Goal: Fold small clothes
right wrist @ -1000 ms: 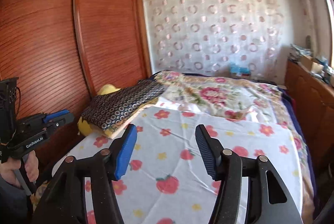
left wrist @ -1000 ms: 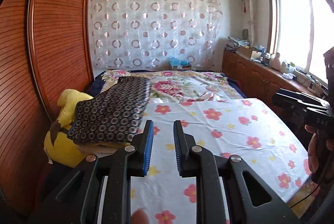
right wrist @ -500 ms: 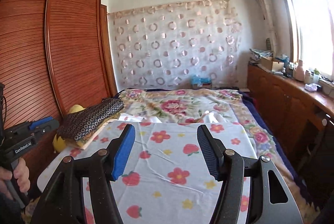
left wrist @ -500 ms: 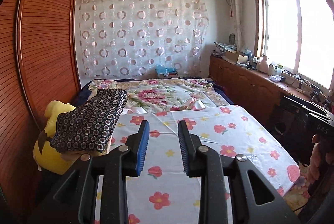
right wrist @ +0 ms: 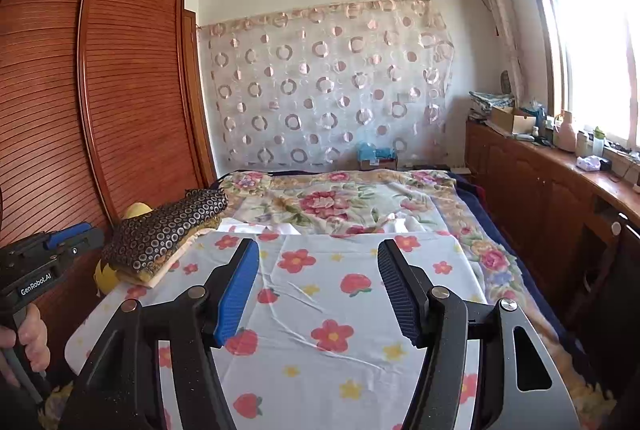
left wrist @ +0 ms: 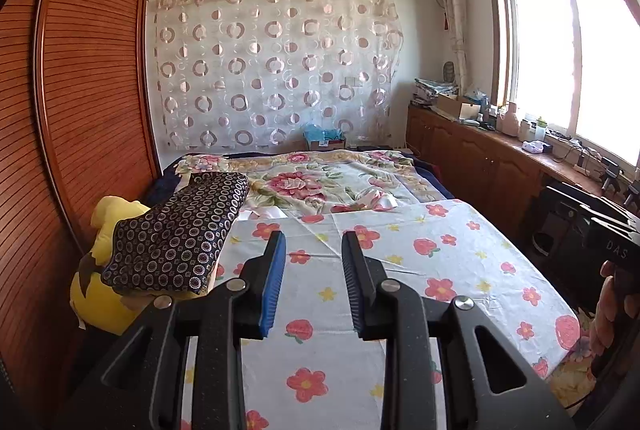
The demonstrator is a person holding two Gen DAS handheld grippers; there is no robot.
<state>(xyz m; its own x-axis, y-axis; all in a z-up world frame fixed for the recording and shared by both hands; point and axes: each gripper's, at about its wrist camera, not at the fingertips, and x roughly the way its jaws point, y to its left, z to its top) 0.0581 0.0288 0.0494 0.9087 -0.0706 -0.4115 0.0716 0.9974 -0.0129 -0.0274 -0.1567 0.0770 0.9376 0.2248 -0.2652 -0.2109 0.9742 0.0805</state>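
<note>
**Both grippers empty above the bed; folded garment at the left edge**

The left gripper [left wrist: 312, 262] hovers over a white cloth [left wrist: 400, 270] printed with red flowers and strawberries, which is spread flat on the bed [left wrist: 434, 185]. Its jaws have just been opening and stand a narrow gap apart with nothing between them. The right gripper [right wrist: 316, 278] hovers over the same cloth, jaws set wider apart, also empty. A dark garment [left wrist: 180, 234] with a ring pattern lies folded at the left edge of the bed, resting partly on a yellow plush toy [left wrist: 100, 294] beside the wooden wardrobe [left wrist: 92, 101]. The garment is clear of both grippers. A hand [right wrist: 28, 338] grips the left gripper's handle at the left edge of the right wrist view.
</note>
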